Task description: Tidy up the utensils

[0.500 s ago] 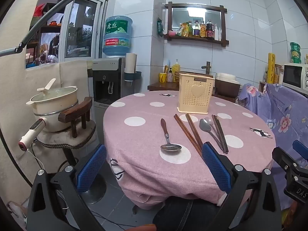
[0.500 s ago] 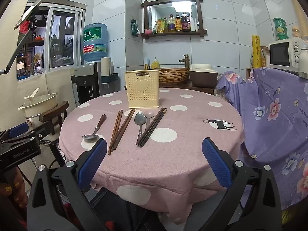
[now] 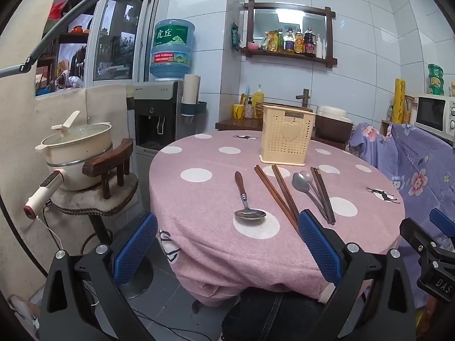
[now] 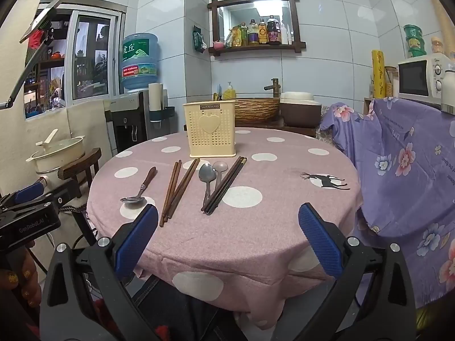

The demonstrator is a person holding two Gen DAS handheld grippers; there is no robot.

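A cream perforated utensil holder (image 3: 287,136) (image 4: 210,129) stands at the back of the round pink dotted table (image 3: 199,199) (image 4: 284,221). In front of it lie a wooden-handled spoon (image 3: 244,199) (image 4: 140,189), brown chopsticks (image 3: 280,193) (image 4: 176,190), two metal spoons (image 3: 305,184) (image 4: 210,176) and dark chopsticks (image 3: 322,196) (image 4: 226,184). My left gripper (image 3: 227,250) is open and empty, held low at the table's near left edge. My right gripper (image 4: 227,241) is open and empty, at the near edge.
A stool with a cream pot (image 3: 76,147) stands left of the table. A water dispenser (image 3: 159,113) is behind it. A purple floral cover (image 4: 412,170) drapes furniture on the right. A counter with a basin (image 4: 256,109) lies behind the table.
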